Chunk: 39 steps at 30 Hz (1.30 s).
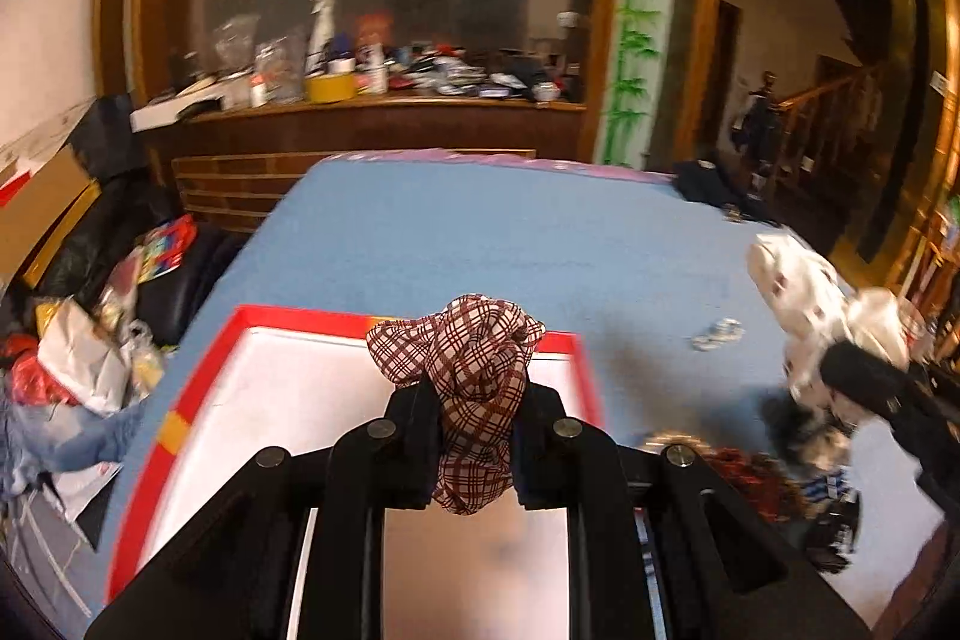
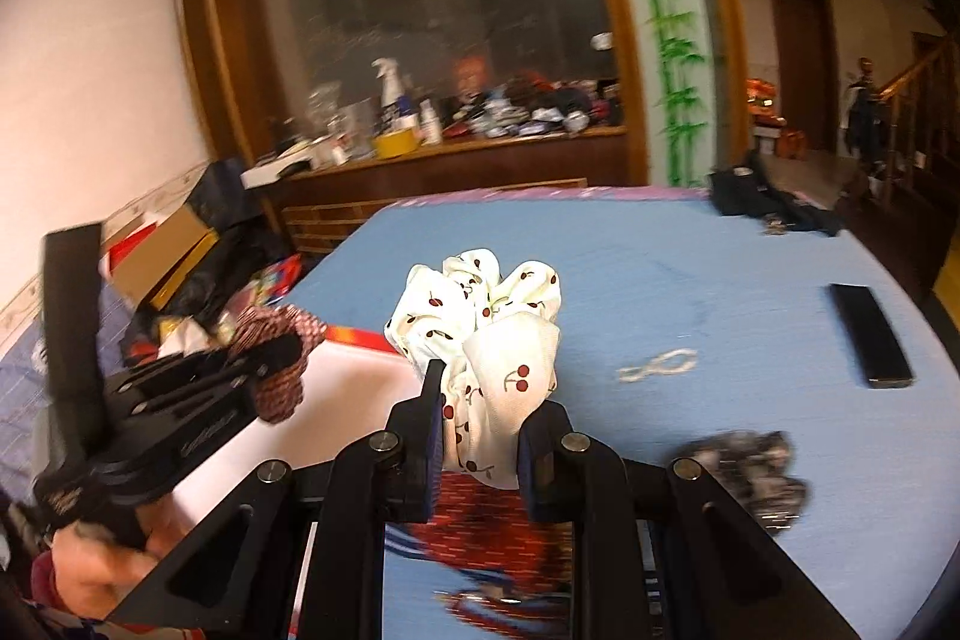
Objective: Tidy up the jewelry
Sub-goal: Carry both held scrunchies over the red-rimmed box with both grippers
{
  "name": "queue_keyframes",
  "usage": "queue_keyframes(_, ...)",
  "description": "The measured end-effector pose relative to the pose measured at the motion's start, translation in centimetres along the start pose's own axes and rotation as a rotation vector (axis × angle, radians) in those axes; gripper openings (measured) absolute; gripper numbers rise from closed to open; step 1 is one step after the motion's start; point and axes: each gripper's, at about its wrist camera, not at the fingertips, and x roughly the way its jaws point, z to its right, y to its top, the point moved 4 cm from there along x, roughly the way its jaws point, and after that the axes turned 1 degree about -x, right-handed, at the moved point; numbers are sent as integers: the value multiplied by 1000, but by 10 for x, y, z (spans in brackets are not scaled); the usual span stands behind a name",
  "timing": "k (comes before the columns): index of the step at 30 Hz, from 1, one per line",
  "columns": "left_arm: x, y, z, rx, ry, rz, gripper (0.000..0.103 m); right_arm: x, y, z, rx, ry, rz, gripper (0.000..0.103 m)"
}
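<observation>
Scrunchies both clamped: our left gripper [image 1: 477, 424] squeezes the plaid scrunchie [image 1: 474, 370], right gripper [image 2: 483, 430] the cherry scrunchie [image 2: 492, 334] (soft, light, mid-fold grips).

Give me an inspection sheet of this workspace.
Surface: blue cloth covers the table.
Job's things: plaid scrunchie and cherry scrunchie held above the table; red box with white inside, nothing seen in the visible part; silver chain, grey scrunchie and red scrunchie on the cloth.
Clutter: black remote, dark cloth at the far edge.
Grippers: left gripper shut on plaid scrunchie; right gripper shut on cherry scrunchie.
Cables: nothing seen.
Surroundings: crowded wooden counter, bamboo-painted pillar, bags on the floor.
</observation>
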Motion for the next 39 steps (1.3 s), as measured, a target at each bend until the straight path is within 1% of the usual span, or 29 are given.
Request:
queue_keyframes(3,8,2,-33,-29,49,-19,16,14,-1,-27,-14,36,-23,22)
queue_keyframes(5,13,4,-50,-50,69,-34,16,26,-2,-45,-21,69,-45,22)
queue_keyframes(8,20,3,-77,-91,97,-57,16,43,-3,-70,-44,96,-76,22)
queue_keyframes(13,31,4,-101,-134,116,-85,16,69,-2,-91,-49,120,-116,22)
queue_keyframes(19,48,-1,-107,-147,117,-134,16,102,-1,-101,-66,101,-157,22)
queue_keyframes(24,52,-5,-104,-140,116,-149,16,129,-6,-99,-48,97,-203,22)
queue_keyframes(33,64,-11,-99,-126,123,-198,16,161,-16,-96,-35,70,-262,24)
queue_keyframes(36,67,-15,-99,-122,136,-218,16,172,-18,-94,-18,72,-300,25)
queue_keyframes(39,69,-18,-98,-116,153,-238,16,175,-17,-91,-5,66,-307,26)
